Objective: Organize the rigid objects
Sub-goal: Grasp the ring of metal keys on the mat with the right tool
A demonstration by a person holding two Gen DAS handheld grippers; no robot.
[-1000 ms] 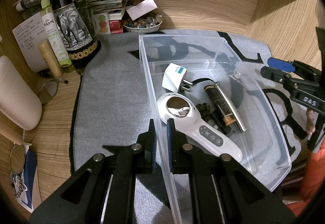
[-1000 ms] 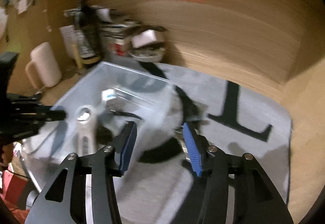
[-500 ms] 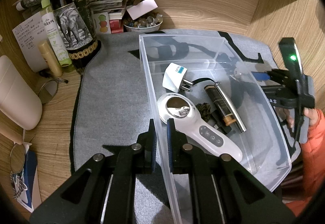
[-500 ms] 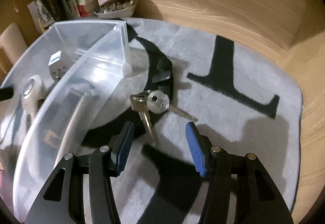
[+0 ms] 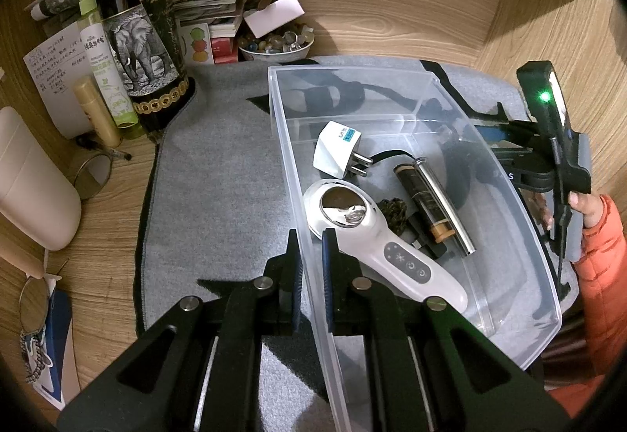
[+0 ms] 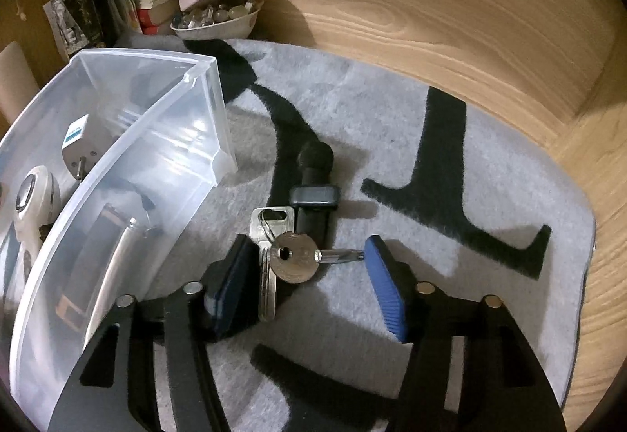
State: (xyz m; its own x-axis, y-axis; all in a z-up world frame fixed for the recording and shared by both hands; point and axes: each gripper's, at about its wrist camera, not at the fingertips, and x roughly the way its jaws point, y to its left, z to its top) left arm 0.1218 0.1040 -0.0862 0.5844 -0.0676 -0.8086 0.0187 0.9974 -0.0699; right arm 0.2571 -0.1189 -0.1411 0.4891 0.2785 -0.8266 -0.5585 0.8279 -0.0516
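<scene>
Step in hand: pick-up of keys (image 6: 280, 255) lying on the grey mat (image 6: 450, 165) beside the clear bin (image 5: 411, 87). Right hand-held gripper (image 6: 309, 285) wide open, straddling them — nothing gripped. Left hand-held gripper (image 5: 311, 267) pinches the bin wall. Next, probably: close squarely, lift over the rim.

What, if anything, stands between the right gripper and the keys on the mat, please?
Nothing visible does. The right gripper is open with its fingers on either side of the keys, which lie on the grey mat beside the clear bin.
</scene>
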